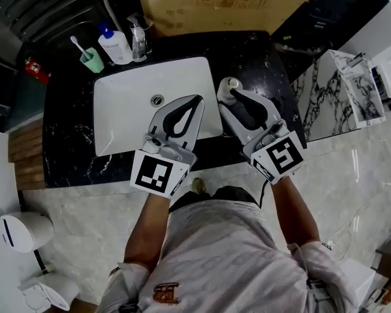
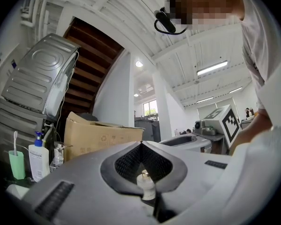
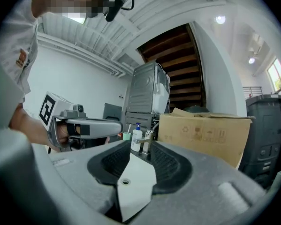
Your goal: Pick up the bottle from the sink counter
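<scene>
A small white bottle stands on the black marble counter, just right of the white basin. My right gripper hovers with its tips right at this bottle. Its jaws stand a little apart, so it is open, and in the right gripper view only the basin shows through the gap, not the bottle. My left gripper hangs over the basin's right part with its tips together and nothing in them. A white pump bottle with a blue top stands at the back left.
A green cup with a toothbrush and the faucet flank the pump bottle. A large cardboard box stands behind the counter. A white marble ledge lies to the right, and a toilet is on the floor at the left.
</scene>
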Demonstrator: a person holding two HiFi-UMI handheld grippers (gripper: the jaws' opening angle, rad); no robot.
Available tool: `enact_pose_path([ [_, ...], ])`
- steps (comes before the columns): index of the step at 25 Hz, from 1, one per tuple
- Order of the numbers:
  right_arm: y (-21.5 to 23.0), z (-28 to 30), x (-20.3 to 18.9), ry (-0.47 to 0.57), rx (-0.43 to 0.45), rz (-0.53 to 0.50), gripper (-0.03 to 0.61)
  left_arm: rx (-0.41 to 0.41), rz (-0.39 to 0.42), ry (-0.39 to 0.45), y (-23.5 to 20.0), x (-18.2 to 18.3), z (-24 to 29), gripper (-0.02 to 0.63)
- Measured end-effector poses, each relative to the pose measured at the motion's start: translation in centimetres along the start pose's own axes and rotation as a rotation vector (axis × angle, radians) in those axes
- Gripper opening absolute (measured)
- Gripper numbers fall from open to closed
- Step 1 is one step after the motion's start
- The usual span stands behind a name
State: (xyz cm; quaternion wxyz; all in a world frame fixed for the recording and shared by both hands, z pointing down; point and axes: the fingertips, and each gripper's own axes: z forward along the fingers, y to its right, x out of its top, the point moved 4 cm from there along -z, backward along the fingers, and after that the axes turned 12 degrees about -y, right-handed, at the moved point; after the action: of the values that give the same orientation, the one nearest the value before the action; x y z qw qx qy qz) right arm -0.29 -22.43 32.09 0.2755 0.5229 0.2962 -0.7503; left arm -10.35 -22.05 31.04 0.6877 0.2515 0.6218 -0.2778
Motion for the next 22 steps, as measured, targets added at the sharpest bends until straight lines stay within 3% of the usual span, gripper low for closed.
enact_pose_path([
  [9, 2.7, 2.7, -2.4, -0.079, 0.008, 0.014, 0.293, 0.005, -0.020, -0.013, -1.3, -0.9, 2.2, 0.000],
  [22, 6.0, 7.1, -7.9, -0.230, 0.103, 0.069, 0.408, 0.057, -0.041, -0.057, -2.7, -2.3, 4.2, 0.000],
])
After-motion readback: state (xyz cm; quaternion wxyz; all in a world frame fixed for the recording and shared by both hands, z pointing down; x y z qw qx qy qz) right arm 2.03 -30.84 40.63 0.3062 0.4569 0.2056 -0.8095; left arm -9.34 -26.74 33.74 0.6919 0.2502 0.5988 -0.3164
